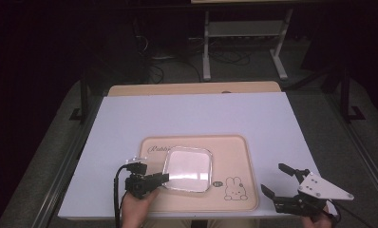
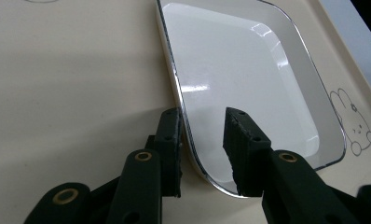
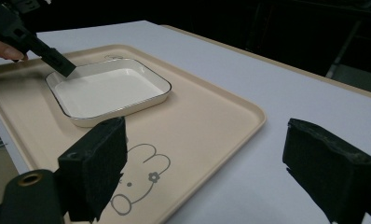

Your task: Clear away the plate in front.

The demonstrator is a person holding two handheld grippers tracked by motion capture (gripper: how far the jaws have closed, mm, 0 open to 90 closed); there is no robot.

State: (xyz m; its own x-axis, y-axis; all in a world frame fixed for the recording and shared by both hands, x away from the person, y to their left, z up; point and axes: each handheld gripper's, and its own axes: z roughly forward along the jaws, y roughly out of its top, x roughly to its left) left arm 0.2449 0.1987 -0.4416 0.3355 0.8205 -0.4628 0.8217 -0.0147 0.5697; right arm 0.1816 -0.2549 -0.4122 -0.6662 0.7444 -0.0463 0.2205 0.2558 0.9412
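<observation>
Left hand-held gripper (image 1: pixel 162 179) is at the white square plate (image 1: pixel 189 167), jaws straddling its near-left rim: one jaw outside the rim, the other over the inside, gap between them, not clamped. The left gripper view shows the outer jaw touching or just beside the rim edge; can't tell which. Plate (image 2: pixel 249 79) sits flat on the beige tray (image 1: pixel 234 148), left of the rabbit print (image 1: pixel 234 188). Tray lies on the white counter (image 1: pixel 196 114). Right hand-held gripper (image 1: pixel 278 181) is off the tray's right edge, jaws spread wide, holding nothing, well apart from the plate (image 3: pixel 110 88).
</observation>
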